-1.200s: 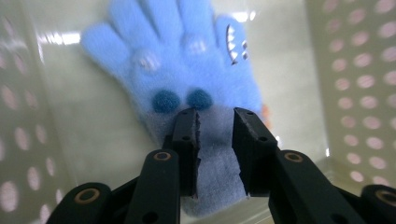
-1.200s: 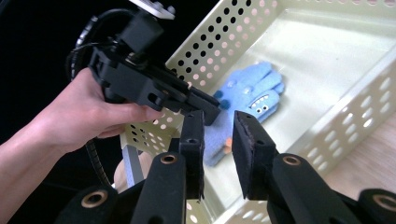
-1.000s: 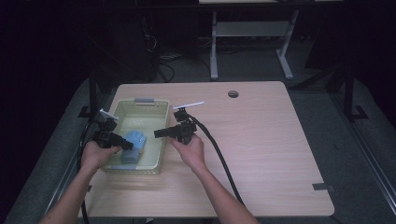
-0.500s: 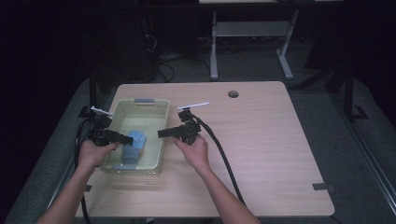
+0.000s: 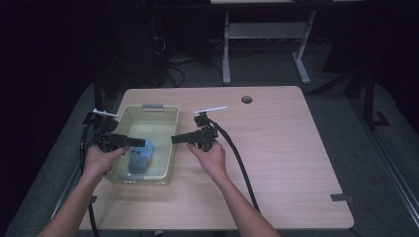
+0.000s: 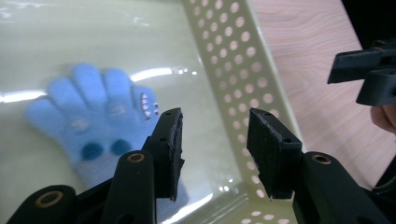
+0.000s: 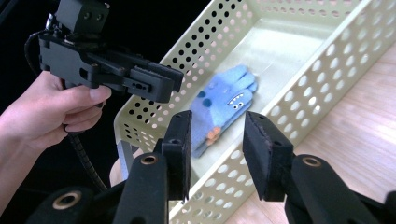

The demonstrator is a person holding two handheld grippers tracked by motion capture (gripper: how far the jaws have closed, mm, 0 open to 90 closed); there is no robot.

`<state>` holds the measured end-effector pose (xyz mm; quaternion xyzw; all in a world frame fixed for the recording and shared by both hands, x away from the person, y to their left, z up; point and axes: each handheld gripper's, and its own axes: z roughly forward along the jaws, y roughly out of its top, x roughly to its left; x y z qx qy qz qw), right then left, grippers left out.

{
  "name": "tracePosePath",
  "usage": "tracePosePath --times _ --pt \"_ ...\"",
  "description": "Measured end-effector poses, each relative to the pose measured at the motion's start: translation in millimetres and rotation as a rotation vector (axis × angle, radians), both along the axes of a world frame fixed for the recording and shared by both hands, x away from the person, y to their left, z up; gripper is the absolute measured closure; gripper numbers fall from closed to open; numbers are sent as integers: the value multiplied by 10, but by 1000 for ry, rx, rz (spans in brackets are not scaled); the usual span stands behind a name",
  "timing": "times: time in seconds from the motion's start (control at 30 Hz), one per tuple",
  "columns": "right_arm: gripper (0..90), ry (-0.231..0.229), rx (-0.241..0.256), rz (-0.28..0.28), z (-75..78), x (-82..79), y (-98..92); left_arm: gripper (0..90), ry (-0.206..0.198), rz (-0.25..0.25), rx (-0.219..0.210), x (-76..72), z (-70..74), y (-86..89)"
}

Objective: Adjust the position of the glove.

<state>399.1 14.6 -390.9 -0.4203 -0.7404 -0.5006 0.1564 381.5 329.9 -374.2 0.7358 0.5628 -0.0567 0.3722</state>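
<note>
Since a second ago, left gripper (image 5: 141, 143) has lifted off the glove and drawn back toward the basket's left rim; right gripper (image 5: 175, 139) has shifted slightly right, now over the right rim.

Near: both forearms enter from the table's near edge in the high view. Left hand (image 5: 101, 160) sits at the basket's near-left corner, right hand (image 5: 210, 157) on the light wood tabletop (image 5: 276, 163) just beside the basket.

Left gripper view: jaws stand apart with a clear gap, nothing between them; below them the basket floor and its near-right corner. This view brings out glove detail that the high view loses: five stubby fingers, dark blue spots, a small toothed mouth patch.

Right gripper view: jaws likewise parted and empty, hovering above the right wall. It shows the other hand and the left gripper (image 7: 154, 81) from the side, jaw tips over the far rim.

Container: pale yellow perforated plastic basket (image 5: 163, 168), rectangular, grey tab on its far rim. Inside lies one fuzzy light blue knit glove (image 5: 139, 157), flat on the floor toward the near end, untouched by either gripper. High view shows it merely as a blue patch.

Far: black cables trail from each gripper; a round hole (image 5: 246, 99) sits near the tabletop's far edge.
</note>
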Motion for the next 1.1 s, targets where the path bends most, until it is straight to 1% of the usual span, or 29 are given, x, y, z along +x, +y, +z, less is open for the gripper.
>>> tracePosePath --times 0.1,0.2,0.27,0.4,0.5,0.57,0.67,0.77,0.93,1.0,1.07,1.1 --pt "611 0 -1 -11 17 2 -57 537 -6 -9 -8 4 2 -22" --pt "603 -4 2 -17 27 7 -113 514 -12 0 -27 5 13 -35" --pt "598 -3 -2 -26 29 13 -162 500 -20 -1 -33 4 24 -41" --pt "588 -1 7 -35 37 30 -239 487 -30 -5 -54 8 52 -66" --pt "575 -1 12 -42 35 38 -287 479 -42 -13 -66 20 74 -88" --pt "563 14 23 -47 26 39 -319 473 -49 -12 -84 30 83 -101" --pt "558 8 15 -47 29 31 -321 473 -60 -15 -96 46 97 -123" --pt "557 3 13 -46 41 20 -326 472 -63 -19 -102 48 113 -152" --pt "556 1 11 -51 47 16 -359 467 -81 -32 -100 43 152 -179" --pt "554 -4 10 -51 45 18 -375 467 -80 -31 -103 42 157 -192" --pt "553 1 12 -54 53 11 -395 463 -81 -35 -105 42 152 -208" --pt "551 -6 10 -53 51 10 -412 460 -81 -39 -104 41 151 -212"
